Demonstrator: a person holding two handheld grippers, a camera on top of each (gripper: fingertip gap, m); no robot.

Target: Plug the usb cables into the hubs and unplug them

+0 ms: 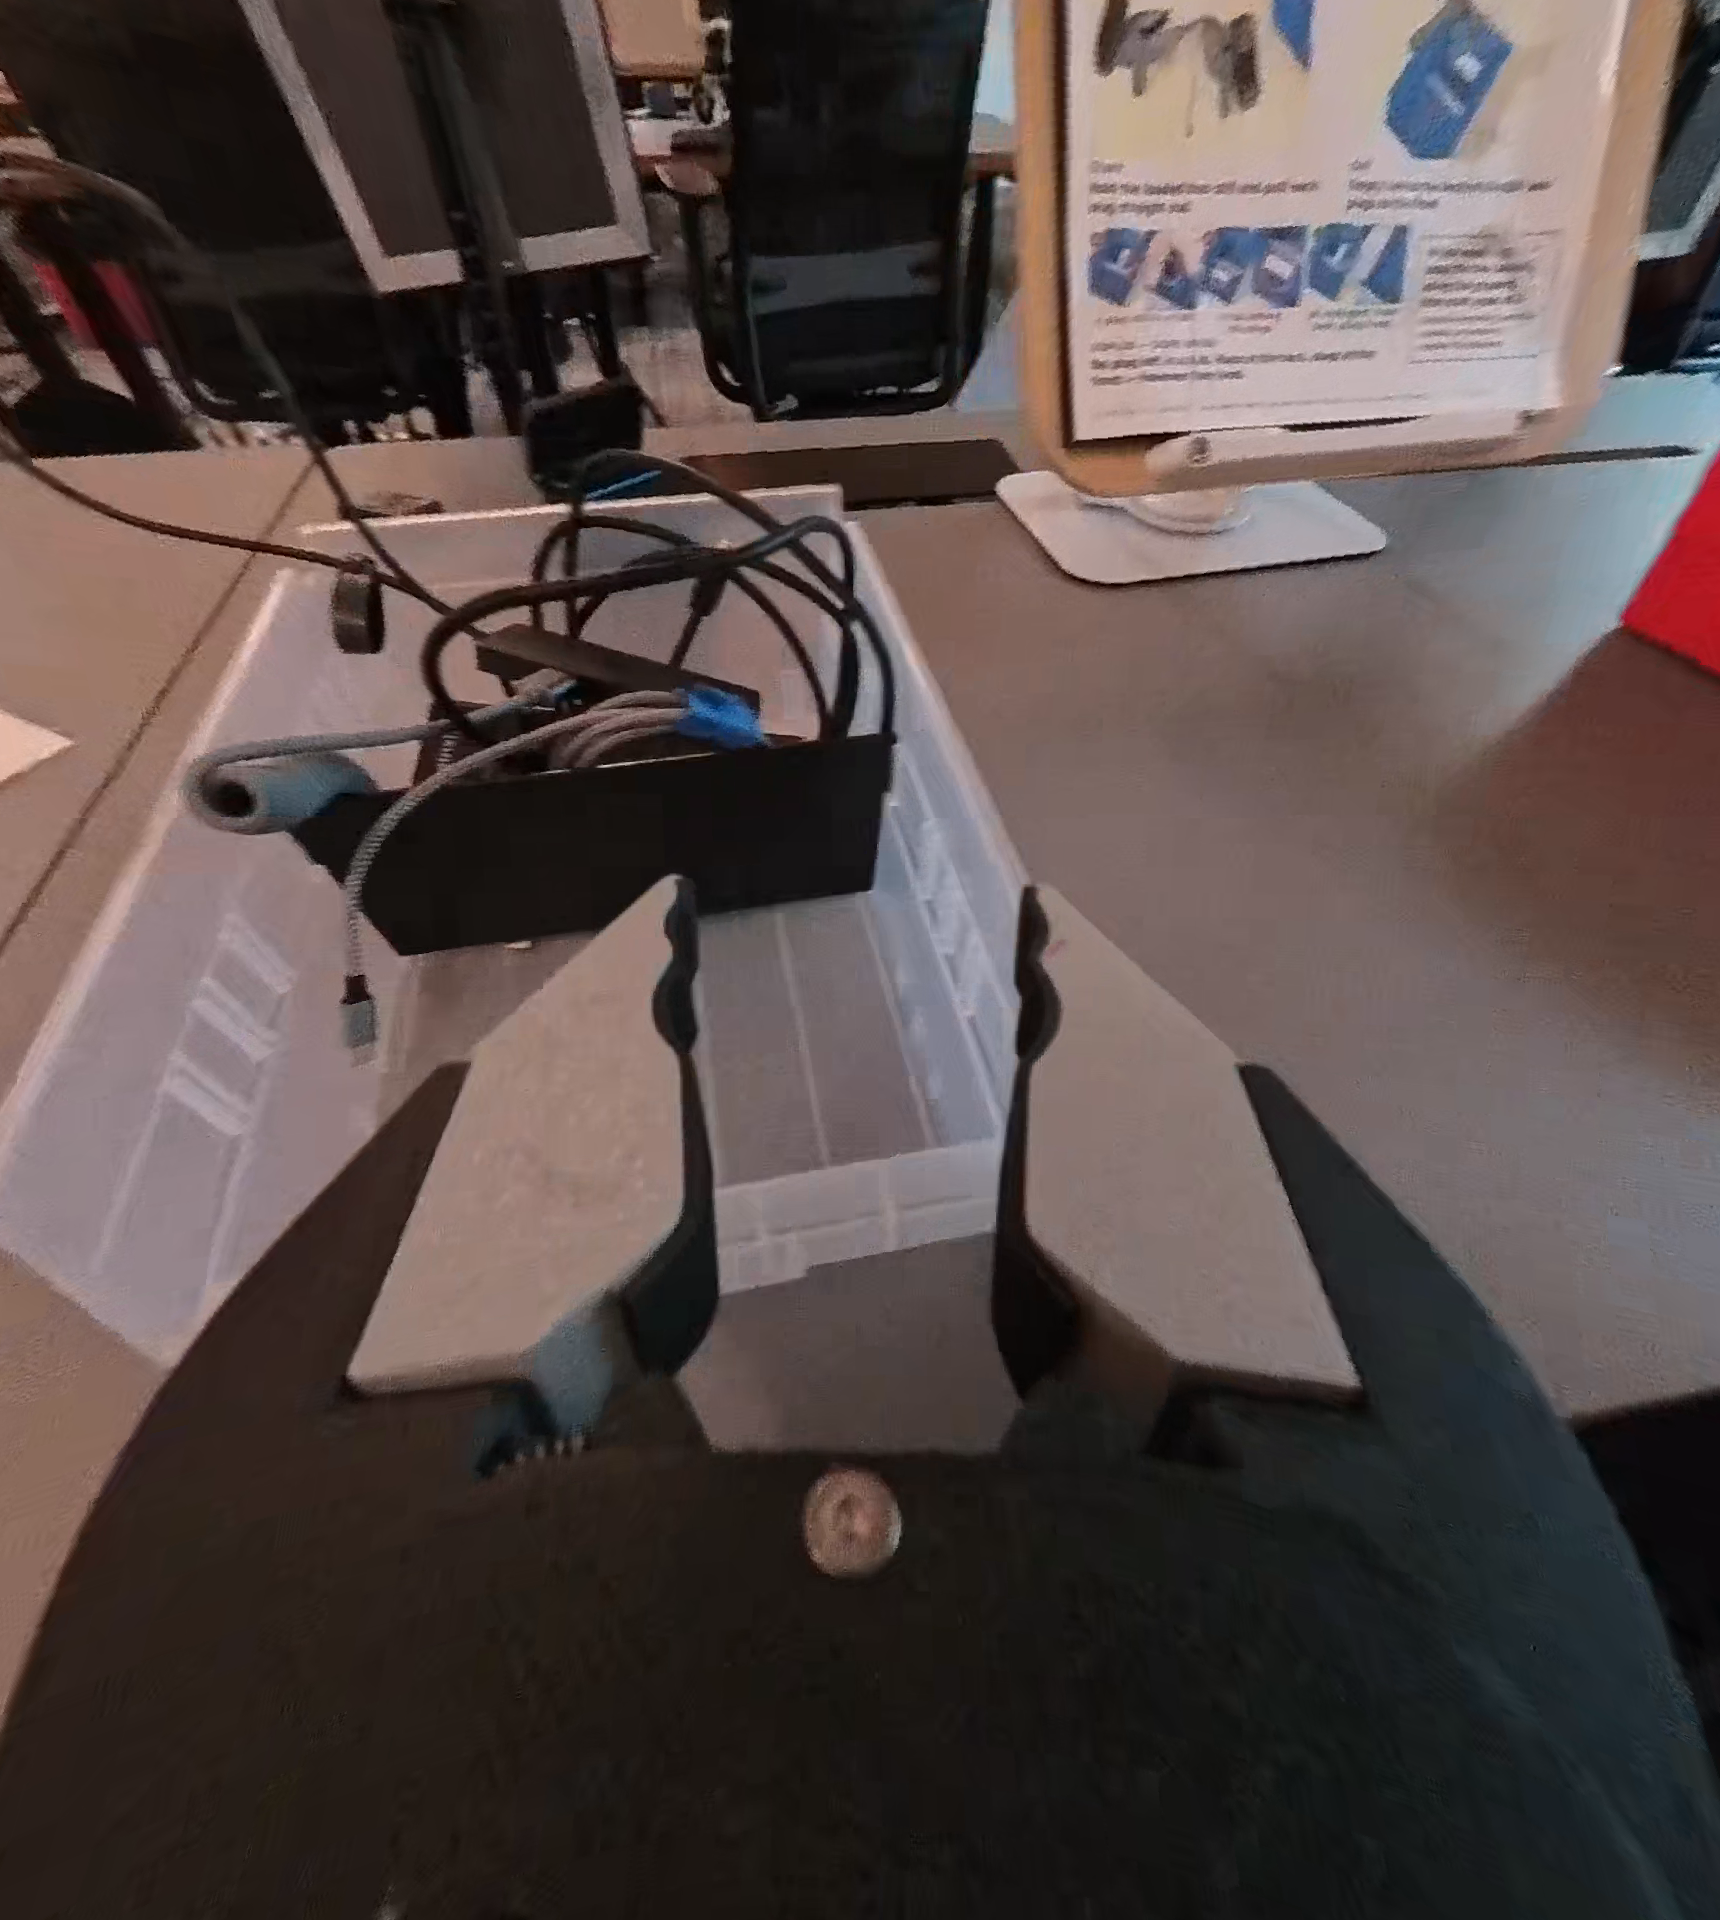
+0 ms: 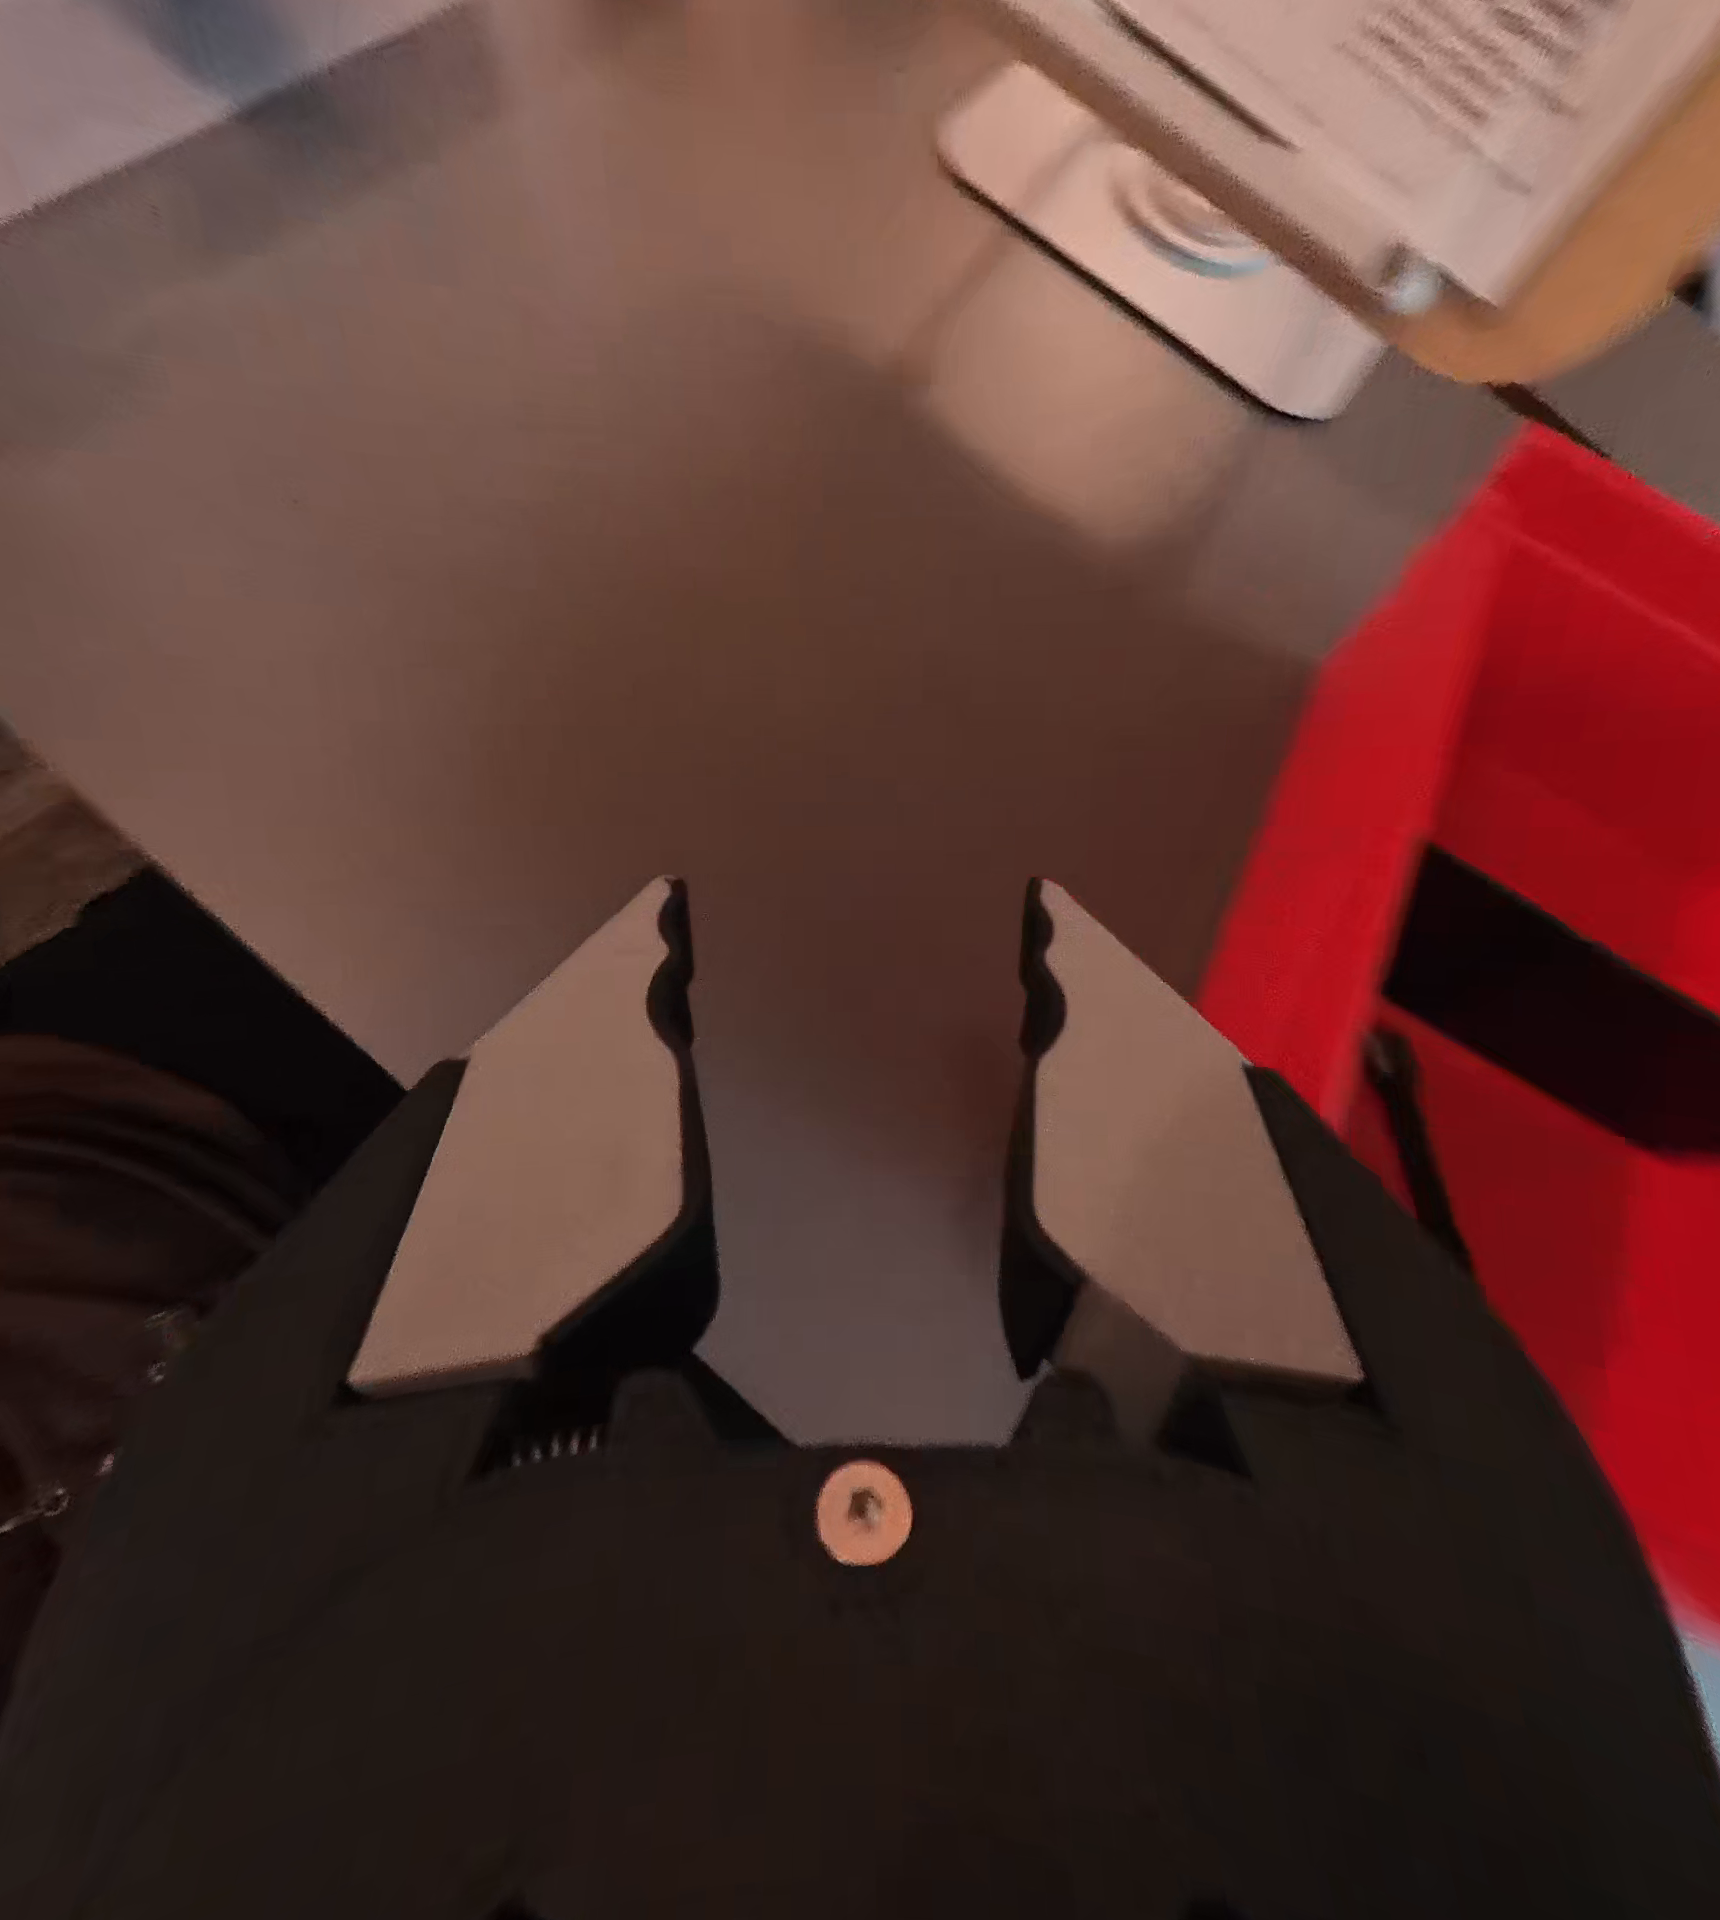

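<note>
In the left wrist view a clear plastic bin (image 1: pixel 160 1122) sits on the grey table. Inside it stands a black box (image 1: pixel 627 842) holding a black hub (image 1: pixel 586 665), coiled black cables (image 1: pixel 814 623) and a grey braided cable (image 1: pixel 357 914) whose plug hangs over the box's side. A blue tape tab (image 1: pixel 716 717) marks the bundle. My left gripper (image 1: pixel 851 914) is open and empty above the bin's near end. My right gripper (image 2: pixel 856 914) is open and empty over bare table in the right wrist view.
A white stand with an instruction sheet (image 1: pixel 1334 208) stands at the back right of the table, its base (image 2: pixel 1147 239) also in the right wrist view. A red bin (image 2: pixel 1583 935) is at the right. Chairs and desks lie beyond the table. There is about 40 cm between the tips of the two grippers. The blue tape tab (image 1: pixel 716 717) is about 12 cm from my left fingertips and 45 cm from my right.
</note>
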